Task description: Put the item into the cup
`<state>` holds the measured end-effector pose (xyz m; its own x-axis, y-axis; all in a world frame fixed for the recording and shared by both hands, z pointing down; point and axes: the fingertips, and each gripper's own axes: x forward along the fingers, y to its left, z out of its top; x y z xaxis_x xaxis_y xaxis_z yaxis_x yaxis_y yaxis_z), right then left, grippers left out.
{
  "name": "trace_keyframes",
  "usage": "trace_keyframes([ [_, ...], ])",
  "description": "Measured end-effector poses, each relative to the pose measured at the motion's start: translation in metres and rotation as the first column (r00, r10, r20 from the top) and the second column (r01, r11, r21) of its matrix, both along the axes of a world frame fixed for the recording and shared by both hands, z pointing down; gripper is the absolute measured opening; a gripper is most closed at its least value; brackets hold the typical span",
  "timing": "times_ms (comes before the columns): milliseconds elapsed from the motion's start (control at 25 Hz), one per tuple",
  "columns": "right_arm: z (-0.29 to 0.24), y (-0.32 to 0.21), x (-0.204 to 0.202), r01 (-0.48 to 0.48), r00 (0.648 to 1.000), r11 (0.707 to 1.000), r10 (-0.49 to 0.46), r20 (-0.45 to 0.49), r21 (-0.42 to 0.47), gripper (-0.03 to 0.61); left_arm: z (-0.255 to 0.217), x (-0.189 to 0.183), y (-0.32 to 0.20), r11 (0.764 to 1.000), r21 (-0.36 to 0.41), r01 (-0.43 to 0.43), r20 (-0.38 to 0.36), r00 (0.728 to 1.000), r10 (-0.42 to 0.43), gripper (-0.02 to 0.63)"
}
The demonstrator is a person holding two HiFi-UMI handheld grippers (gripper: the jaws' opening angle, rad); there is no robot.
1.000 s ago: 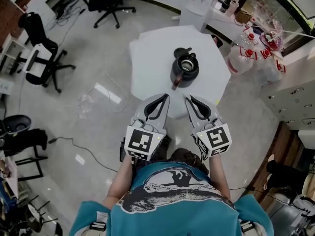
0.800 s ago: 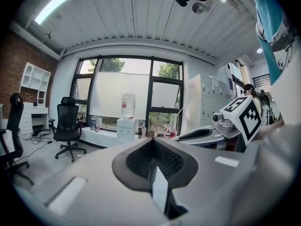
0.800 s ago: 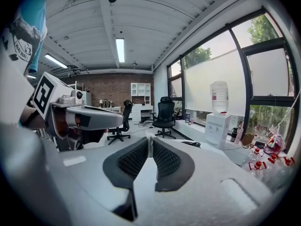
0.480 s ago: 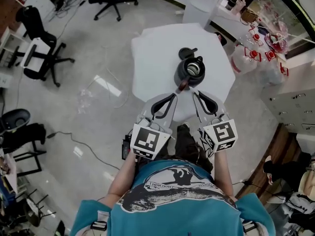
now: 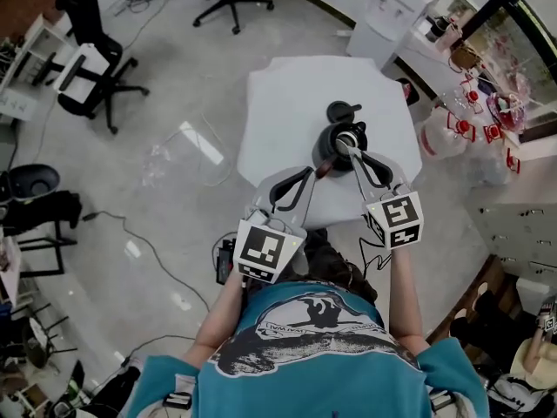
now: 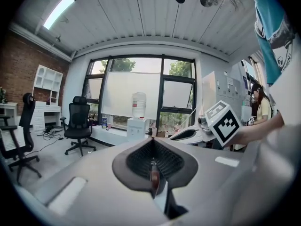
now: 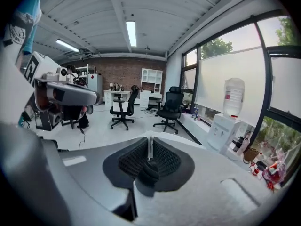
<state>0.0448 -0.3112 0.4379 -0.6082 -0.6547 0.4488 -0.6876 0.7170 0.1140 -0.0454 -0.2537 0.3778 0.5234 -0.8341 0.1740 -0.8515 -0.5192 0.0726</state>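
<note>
Right gripper (image 5: 343, 144) pinches a small dark item (image 7: 149, 169), cup (image 5: 325, 144) just below. It looks light and rigid, best pinched mid-body. Left gripper (image 5: 305, 174) nips a brown sliver (image 6: 153, 174).

right tool (image 5: 346, 143) partly hides cup (image 5: 325, 146) mouth.

White table (image 5: 283, 116) (corners cut off) carries dark cup (image 5: 328, 149); black lid (image 5: 341, 111) just beyond it.

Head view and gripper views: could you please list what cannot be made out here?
Inside of the cup: head view, tip of the right gripper covers its mouth.
Thin brown piece at the left gripper: left gripper view, blurred, unidentifiable.
Dark lump at the right gripper: right gripper view, blurred.
</note>
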Motion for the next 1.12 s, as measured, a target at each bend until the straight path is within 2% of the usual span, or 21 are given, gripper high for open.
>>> trace_keyframes([
  [240,0.020,-0.032,-0.002,0.096,0.993,0.995,-0.098,-0.059,-0.033,0.035,0.000,0.010,-0.014,0.997,0.000,0.072,0.017,0.997,-0.072,0.018],
  [520,0.044,-0.039,-0.009,0.181,0.973,0.981,-0.189,-0.133,-0.070,0.037,0.005,0.008,-0.021,0.987,-0.018,0.157,0.030,0.987,-0.157,0.018],
  [720,0.051,-0.041,-0.009,0.197,0.969,0.976,-0.207,-0.131,-0.088,0.044,0.007,0.009,-0.024,0.982,-0.025,0.186,0.036,0.982,-0.185,0.018],
  [920,0.056,-0.041,-0.013,0.216,0.963,0.971,-0.229,-0.144,-0.101,0.083,0.011,0.009,-0.023,0.980,-0.037,0.194,0.042,0.980,-0.192,0.018],
  [1120,0.058,-0.041,-0.011,0.201,0.967,0.974,-0.214,-0.135,-0.104,0.084,0.014,0.010,-0.022,0.982,-0.043,0.185,0.046,0.982,-0.183,0.018],
])
